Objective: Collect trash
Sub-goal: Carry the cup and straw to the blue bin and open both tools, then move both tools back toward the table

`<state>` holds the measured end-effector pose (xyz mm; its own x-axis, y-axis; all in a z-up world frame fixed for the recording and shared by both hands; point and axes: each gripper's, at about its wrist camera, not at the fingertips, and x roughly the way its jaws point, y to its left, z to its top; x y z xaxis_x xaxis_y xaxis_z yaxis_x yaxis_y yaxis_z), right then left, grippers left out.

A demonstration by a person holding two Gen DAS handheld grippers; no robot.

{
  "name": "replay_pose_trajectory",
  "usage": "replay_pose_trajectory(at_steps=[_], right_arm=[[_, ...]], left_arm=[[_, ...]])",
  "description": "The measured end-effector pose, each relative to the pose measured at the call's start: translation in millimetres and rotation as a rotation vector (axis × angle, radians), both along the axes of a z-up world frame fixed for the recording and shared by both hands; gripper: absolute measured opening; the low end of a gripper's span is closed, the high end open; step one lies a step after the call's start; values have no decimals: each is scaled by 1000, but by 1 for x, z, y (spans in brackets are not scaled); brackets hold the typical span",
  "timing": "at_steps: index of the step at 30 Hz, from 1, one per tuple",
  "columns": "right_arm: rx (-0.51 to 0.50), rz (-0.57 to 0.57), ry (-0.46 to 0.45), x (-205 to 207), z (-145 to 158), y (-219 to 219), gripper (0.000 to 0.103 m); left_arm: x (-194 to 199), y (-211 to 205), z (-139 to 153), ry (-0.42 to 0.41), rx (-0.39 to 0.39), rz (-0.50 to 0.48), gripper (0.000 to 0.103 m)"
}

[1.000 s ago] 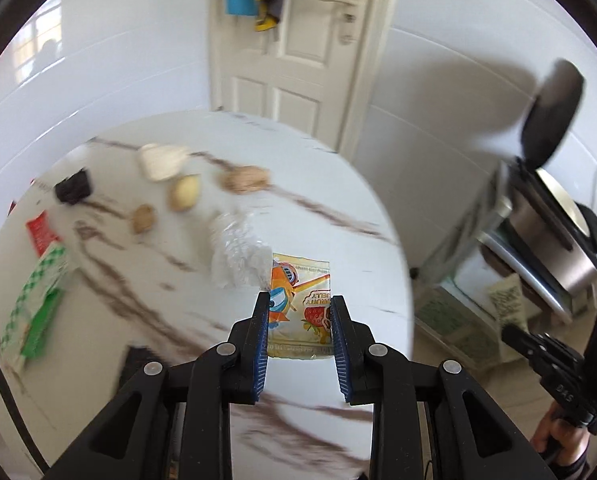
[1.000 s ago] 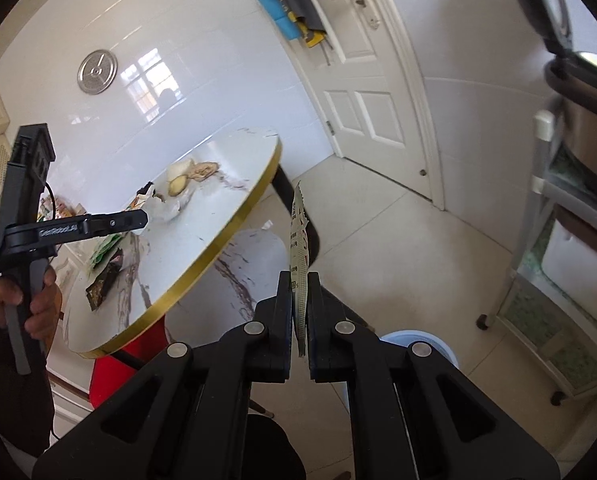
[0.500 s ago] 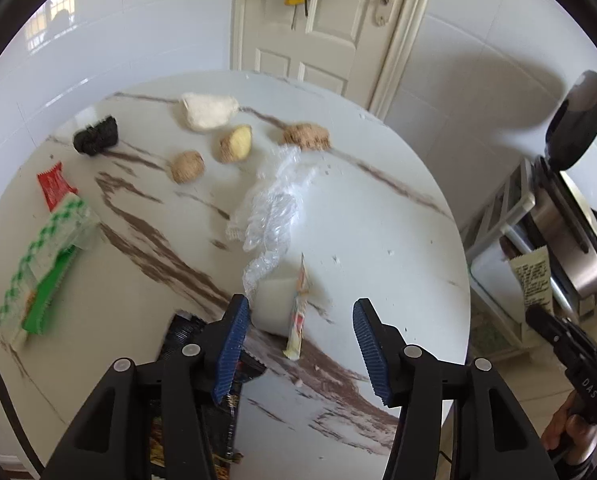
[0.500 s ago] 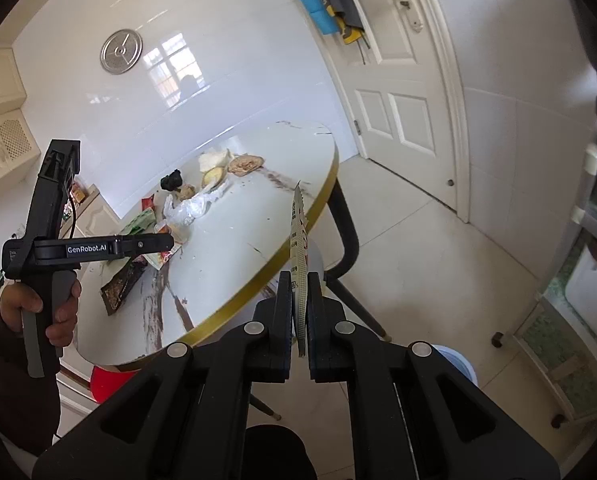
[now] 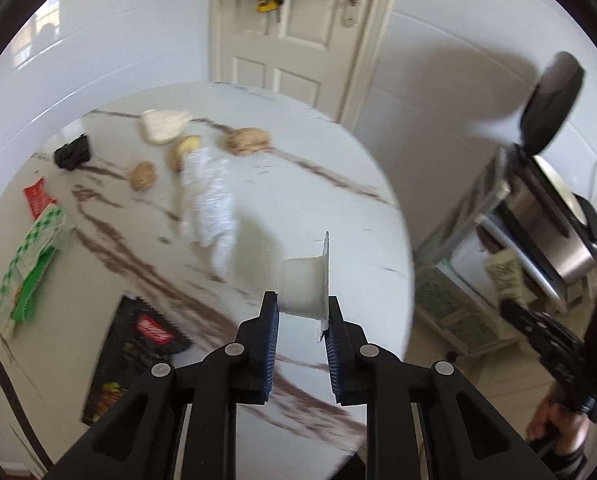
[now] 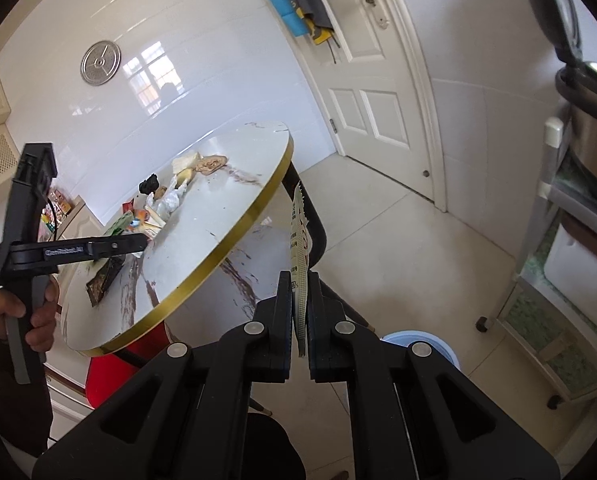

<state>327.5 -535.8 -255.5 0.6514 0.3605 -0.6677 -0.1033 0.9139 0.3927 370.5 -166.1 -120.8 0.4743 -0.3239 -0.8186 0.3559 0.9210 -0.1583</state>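
the left tongs (image 5: 301, 322) are clenched on a small white plastic jelly cup with a foil lid (image 5: 304, 288); their jaws have just been closing, and the blue pads now press the cup's base on one side and its lid on the other. the cup lies sideways between them, lifted just over the round white marble-patterned desk with a gold rim (image 5: 338, 208), at about 5 o'clock on the desk top as the left wrist view shows it.

the rest of the trash is on the desk: a crumpled clear plastic bag (image 5: 208, 200) near the centre, a black snack wrapper with red print (image 5: 134, 352) at 7 o'clock, a green-and-white checked packet (image 5: 30, 264) and a small red wrapper (image 5: 38, 202) at 9 o'clock, a small black lump (image 5: 72, 152) at 10 o'clock, and a white wedge-shaped piece (image 5: 162, 126) with three brownish food scraps (image 5: 246, 141) around 12 o'clock.

the right tongs (image 6: 299, 312) are off the desk, over the tiled floor, clenched edge-on upon a flat pale printed sachet (image 6: 298, 240) that sticks up from the jaws. a light blue round bin (image 6: 426, 344) shows just behind the right finger, at 5 o'clock from the tips. a hand (image 6: 18, 312) at the far left of the right wrist view holds the left tool's handle.
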Motion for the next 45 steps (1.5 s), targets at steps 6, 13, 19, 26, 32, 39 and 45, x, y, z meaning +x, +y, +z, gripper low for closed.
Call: replay_pose_trajectory(at_steps=[6,13,19,26,32,39,45], right_arm=[[-4,-32,29,-4,-12,-17,6],[-29,-72,78,-9,-29,-37,20],[-31,-123,90,-18,-29,-58,36],[-52,-162,76,-30,-14,-70,45],[-50,-165,70,-36,-5,-68,46],[-63,-107,26,-38,17,-38,48],[-79,-27,-22,-36,37,11,56]], left_arm=[[-24,-65,-2,27,-19,-216,18],[-21,-121,-30,80,22,-330,18],[-6,-152,-56,126,51,-374,18],[9,-187,-82,121,94,-385,68],[-6,-186,-73,87,104,-391,68],[-39,-131,-32,-37,89,-314,68],[-57,-53,-14,-154,159,-151,81]])
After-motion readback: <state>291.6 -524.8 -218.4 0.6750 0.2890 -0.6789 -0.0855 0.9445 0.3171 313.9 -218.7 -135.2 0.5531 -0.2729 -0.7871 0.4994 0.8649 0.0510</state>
